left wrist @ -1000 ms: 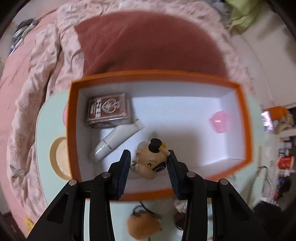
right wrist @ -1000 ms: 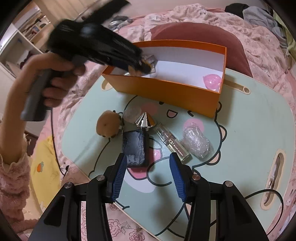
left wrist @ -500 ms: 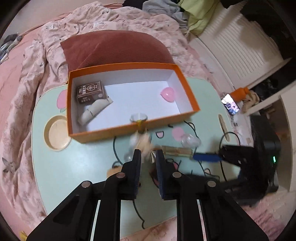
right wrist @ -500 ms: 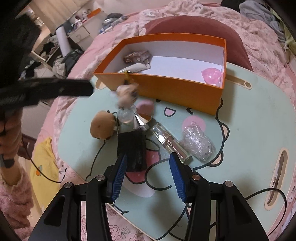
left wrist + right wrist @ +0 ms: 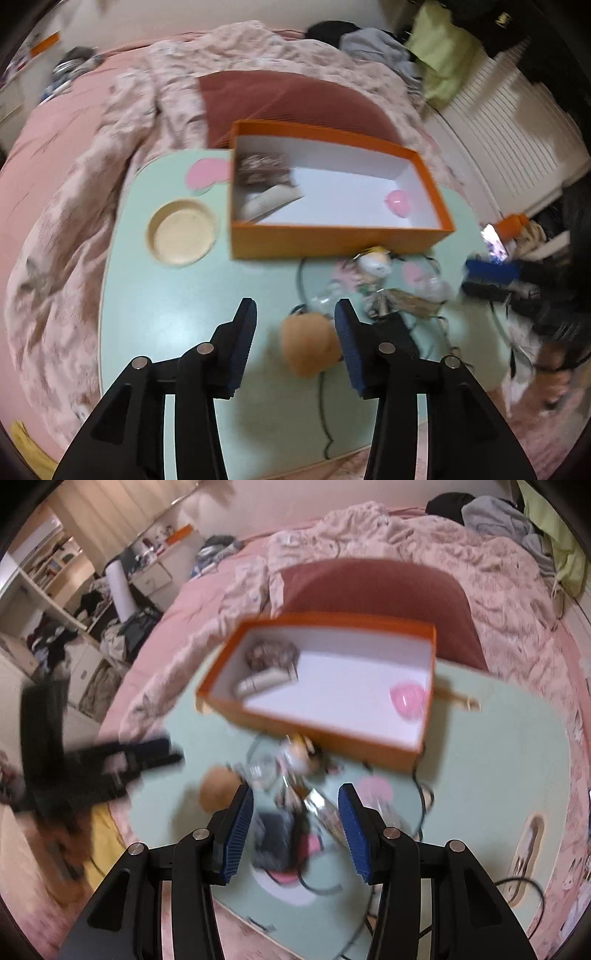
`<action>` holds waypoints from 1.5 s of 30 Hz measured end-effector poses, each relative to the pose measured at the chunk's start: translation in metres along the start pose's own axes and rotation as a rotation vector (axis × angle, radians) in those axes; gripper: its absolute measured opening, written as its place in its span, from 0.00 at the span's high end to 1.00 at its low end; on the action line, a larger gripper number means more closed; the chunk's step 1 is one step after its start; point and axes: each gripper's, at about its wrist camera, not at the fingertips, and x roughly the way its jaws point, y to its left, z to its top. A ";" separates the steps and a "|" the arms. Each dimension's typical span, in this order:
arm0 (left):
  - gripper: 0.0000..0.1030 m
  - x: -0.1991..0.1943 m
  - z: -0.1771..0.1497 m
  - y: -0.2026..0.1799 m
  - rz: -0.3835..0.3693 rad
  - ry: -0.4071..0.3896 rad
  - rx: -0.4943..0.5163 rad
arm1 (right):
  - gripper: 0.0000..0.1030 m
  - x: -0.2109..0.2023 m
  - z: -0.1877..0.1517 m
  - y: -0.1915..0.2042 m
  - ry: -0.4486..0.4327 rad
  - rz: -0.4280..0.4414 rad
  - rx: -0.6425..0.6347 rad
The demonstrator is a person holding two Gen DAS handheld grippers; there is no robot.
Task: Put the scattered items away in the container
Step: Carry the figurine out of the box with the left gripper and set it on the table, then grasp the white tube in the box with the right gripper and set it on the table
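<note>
Bed: pink quilted bedspread [image 5: 74, 206] spread behind and left of the table, with a rust-red cushion [image 5: 291, 99] just behind the box.
Table: pale green lap table [image 5: 173, 306] printed with a cartoon face; a round wooden cup recess [image 5: 183, 232] sits at its left end.
Container: orange box [image 5: 332, 242] with a white inside, standing on the far half of the table, open at the top.
Contents of box: a brown patterned packet [image 5: 260, 170] in the left corner, a white tube [image 5: 271, 201] lying just in front of it, and a pink round item [image 5: 397, 201] near the right end.
Scattered items: a blurred cluster on the table just in front of the box.
Plush: tan fuzzy plush [image 5: 308, 343] lying on the table, nearest the left gripper.
Figurine: small cream figurine [image 5: 375, 262] lying against the box's near wall, outside it.
Glass bottle: clear bottle [image 5: 321, 808] lying flat, details blurred.
Dark block: black rectangular item [image 5: 275, 836] lying between the right gripper's fingers in the wrist view.
Left gripper [image 5: 293, 343]: jaws spread wide, nothing between the pads; the plush lies below, toward the right finger.
Right gripper [image 5: 295, 829]: jaws spread wide above the dark block, holding nothing.
</note>
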 end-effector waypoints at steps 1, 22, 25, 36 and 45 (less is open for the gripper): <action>0.56 0.001 -0.005 0.004 -0.014 -0.001 -0.016 | 0.54 0.004 0.010 0.005 0.005 0.000 0.009; 0.56 -0.016 -0.053 0.058 -0.148 -0.034 -0.129 | 0.62 0.191 0.131 0.040 0.324 -0.168 0.204; 0.56 -0.012 -0.054 0.060 -0.162 -0.023 -0.131 | 0.62 0.196 0.135 0.045 0.352 -0.202 0.168; 0.56 -0.014 -0.059 0.061 -0.172 -0.017 -0.133 | 0.83 0.190 0.119 0.047 0.376 -0.306 -0.078; 0.56 -0.014 -0.055 0.059 -0.175 -0.015 -0.136 | 0.83 0.105 0.102 0.016 0.271 -0.106 0.015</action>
